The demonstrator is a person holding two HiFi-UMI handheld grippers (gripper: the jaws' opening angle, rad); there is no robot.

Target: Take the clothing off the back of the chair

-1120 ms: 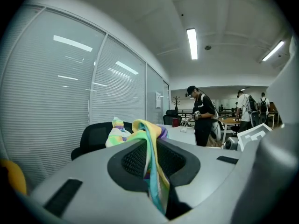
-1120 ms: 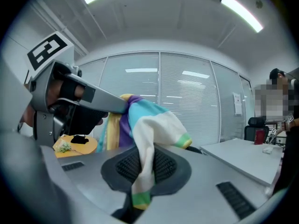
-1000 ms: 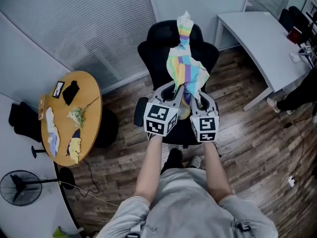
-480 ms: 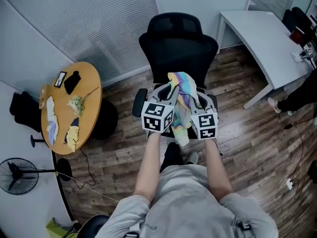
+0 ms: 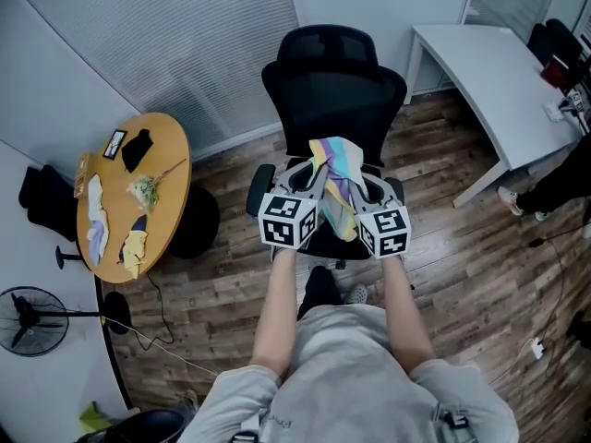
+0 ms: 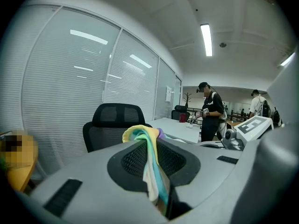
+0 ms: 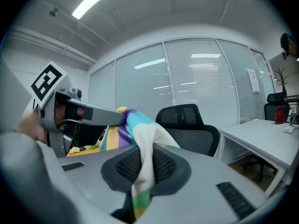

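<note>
The clothing is a pastel striped garment, bunched between my two grippers in front of the black office chair. It hangs free of the chair back. My left gripper is shut on one fold of the clothing. My right gripper is shut on another fold. The two grippers sit side by side over the chair seat. In the left gripper view the bare chair stands behind the cloth. The right gripper view shows the left gripper pinching the garment's far end.
A round wooden table with small items stands at the left, and a floor fan is beyond it. A white desk is at the right. A person stands by that desk. A dark bag lies against the wall.
One second ago the garment stretched up over the chair back. It has come off the chair, and both grippers have lowered and drawn back with it bunched between them.
</note>
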